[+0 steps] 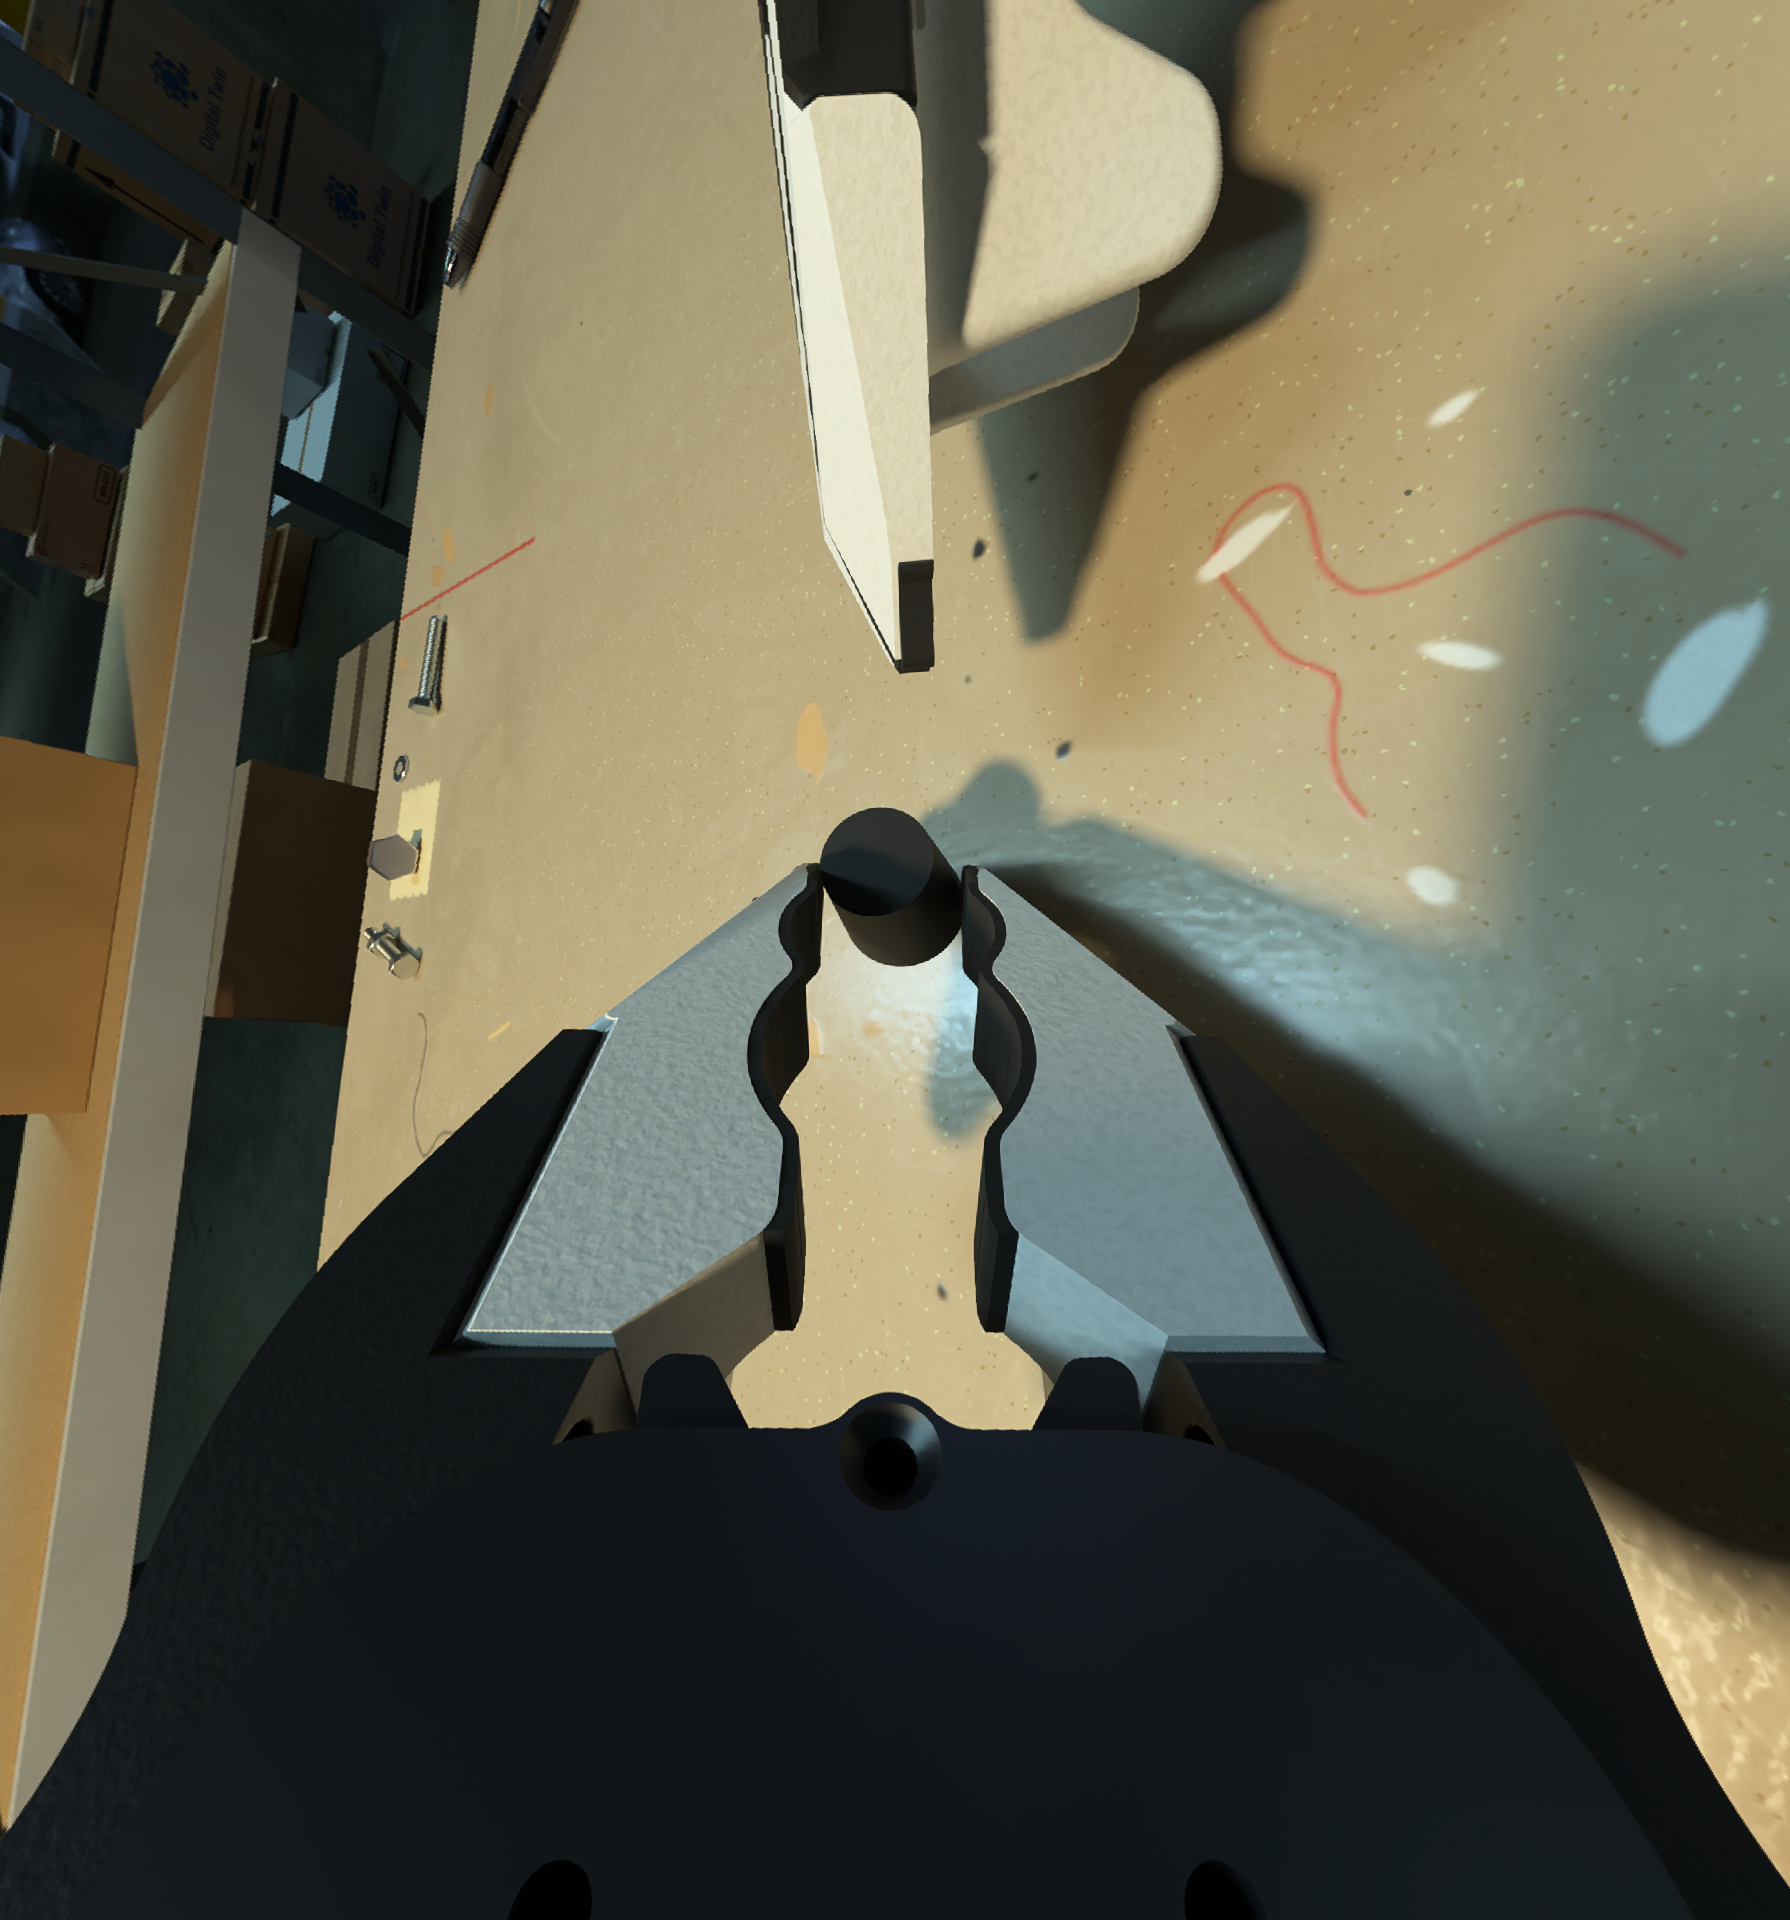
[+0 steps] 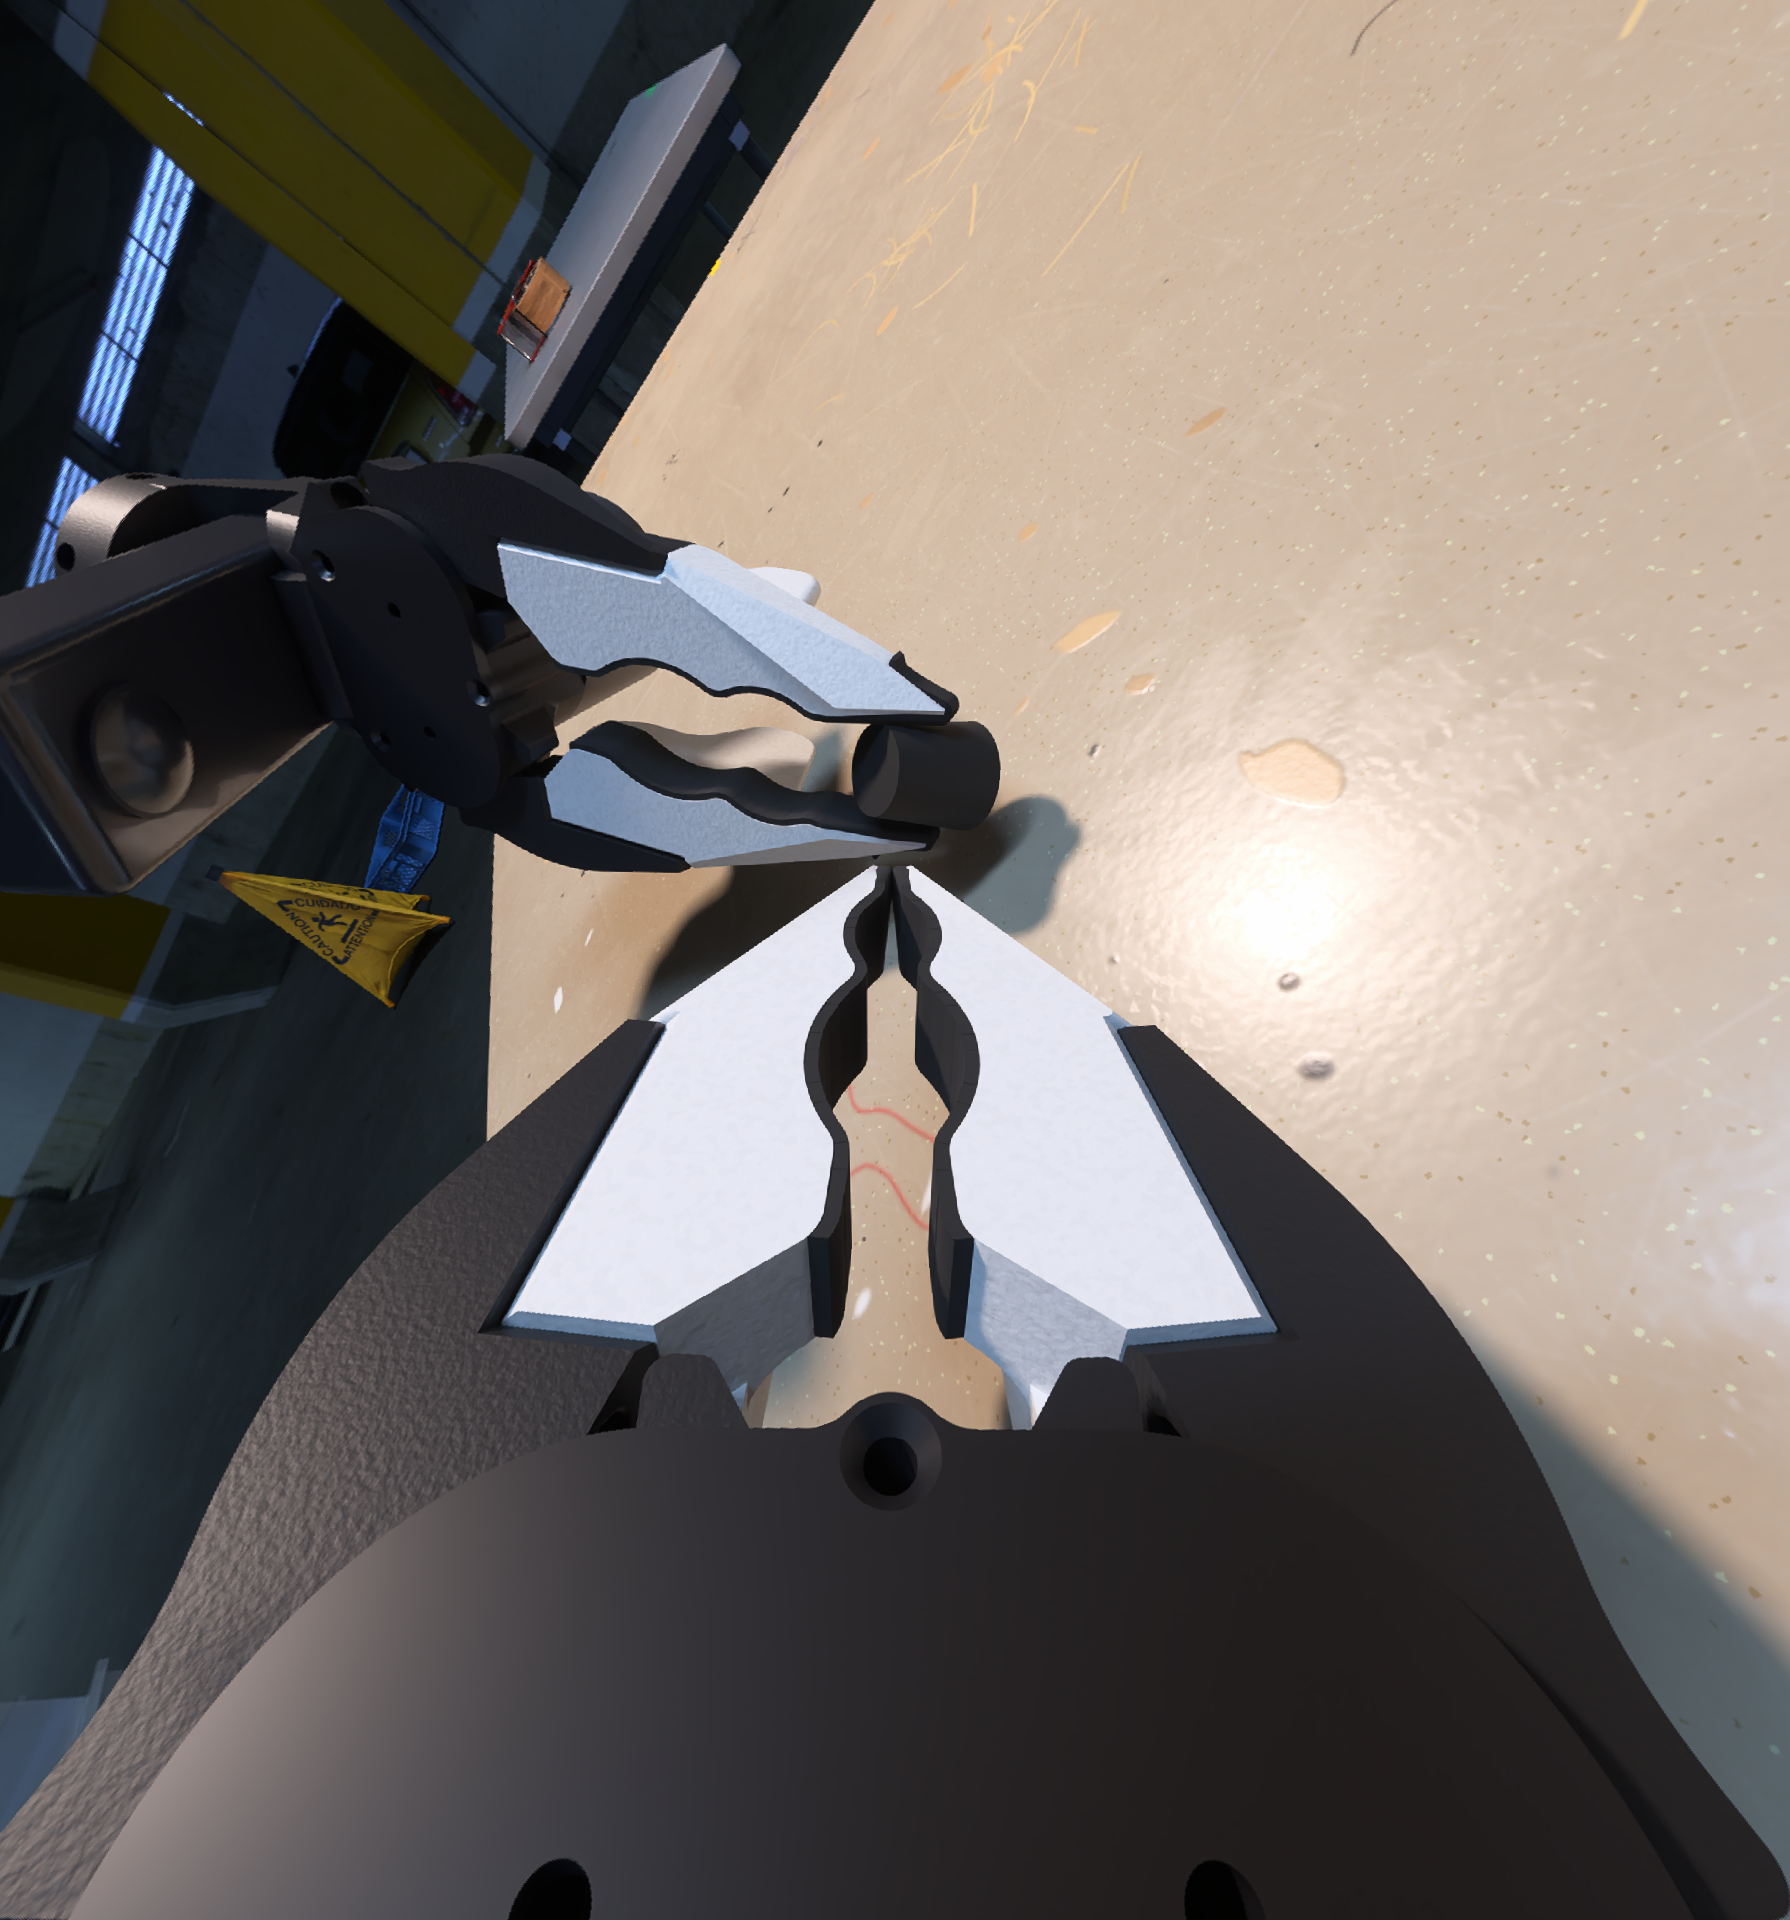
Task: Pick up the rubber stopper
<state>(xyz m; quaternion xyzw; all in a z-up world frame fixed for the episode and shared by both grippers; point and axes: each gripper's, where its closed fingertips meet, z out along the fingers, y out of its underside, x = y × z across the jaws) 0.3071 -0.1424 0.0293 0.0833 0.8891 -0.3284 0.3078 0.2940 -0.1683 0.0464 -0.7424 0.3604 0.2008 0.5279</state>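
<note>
The rubber stopper (image 1: pixel 886 883) is a short black cylinder. My left gripper (image 1: pixel 891 888) is shut on it, with the stopper pinched crosswise between the fingertips. In the right wrist view the left gripper (image 2: pixel 938 774) comes in from the left and holds the stopper (image 2: pixel 932 774) a little above the beige tabletop (image 2: pixel 1390 520), with its shadow beneath. My right gripper (image 2: pixel 889 878) is shut and empty, its tips just below the stopper. The right gripper also shows in the left wrist view (image 1: pixel 912 623), coming down from the top, beyond the stopper.
A bolt (image 1: pixel 432 665), a hex nut (image 1: pixel 392 857) and another bolt (image 1: pixel 392 951) lie along the table's left edge, with a pen (image 1: pixel 496 156) farther off. A red thread (image 1: pixel 1390 582) lies to the right. A yellow caution sign (image 2: pixel 351 925) stands on the floor beyond the edge.
</note>
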